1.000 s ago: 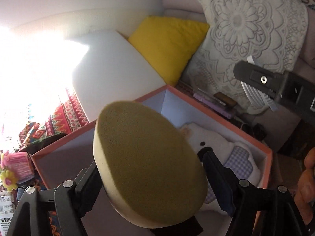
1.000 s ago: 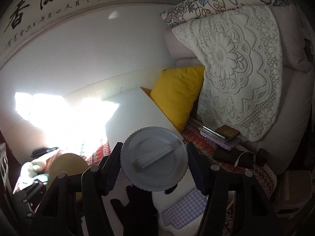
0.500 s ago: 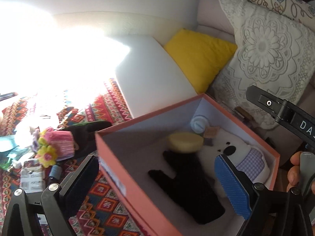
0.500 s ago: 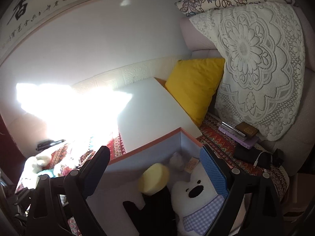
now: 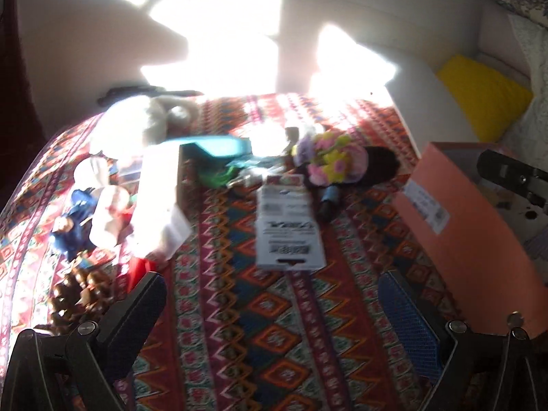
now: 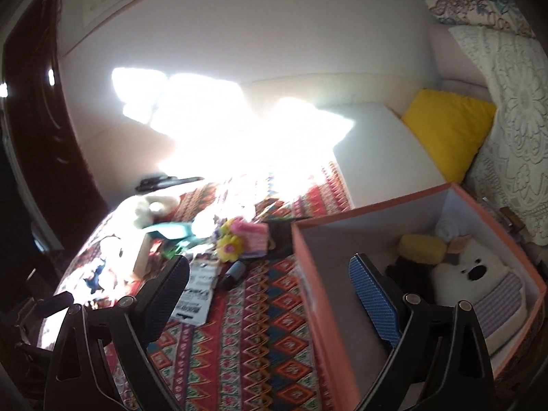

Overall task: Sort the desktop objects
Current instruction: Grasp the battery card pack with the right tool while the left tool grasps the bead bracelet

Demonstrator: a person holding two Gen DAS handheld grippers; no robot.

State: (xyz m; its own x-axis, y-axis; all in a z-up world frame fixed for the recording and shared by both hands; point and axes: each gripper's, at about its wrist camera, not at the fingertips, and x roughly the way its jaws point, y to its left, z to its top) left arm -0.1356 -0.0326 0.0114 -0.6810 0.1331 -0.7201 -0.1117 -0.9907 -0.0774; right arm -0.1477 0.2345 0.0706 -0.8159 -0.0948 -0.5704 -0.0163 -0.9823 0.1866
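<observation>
1. On the far left of the patterned cloth (image 5: 239,308), seen from the left wrist, a heap of small items: a blue figure (image 5: 73,219), brown beads (image 5: 80,291), a white plush (image 5: 137,126). Blurred; details uncertain.
2. Next along, a white carton (image 5: 159,198) stands upright, with a teal object (image 5: 219,145) just behind it.
3. Mid-cloth lies a flat white card package (image 5: 289,229), print side up. Near its upper right corner sit a pink-and-yellow flower toy (image 5: 334,162) and a dark small tube (image 5: 328,200).
4. Left gripper (image 5: 274,311) hovers above the bare cloth, fingers spread wide, nothing between them.
5. Right gripper (image 6: 270,294) is likewise spread and empty; its left finger hangs over the cloth, its blue-padded right finger (image 6: 373,299) over the box interior.
6. At the right stands the orange box (image 6: 318,304), open-topped, touching the cloth.
7. Inside the box: a yellow sponge (image 6: 423,245) toward the back, a dark item (image 6: 409,274) beside it, and a white bear plush (image 6: 476,267) with a checked patch against the right wall.
8. Beyond the box, a yellow cushion (image 6: 448,133) leans beside a lace-covered pillow (image 6: 513,130).
</observation>
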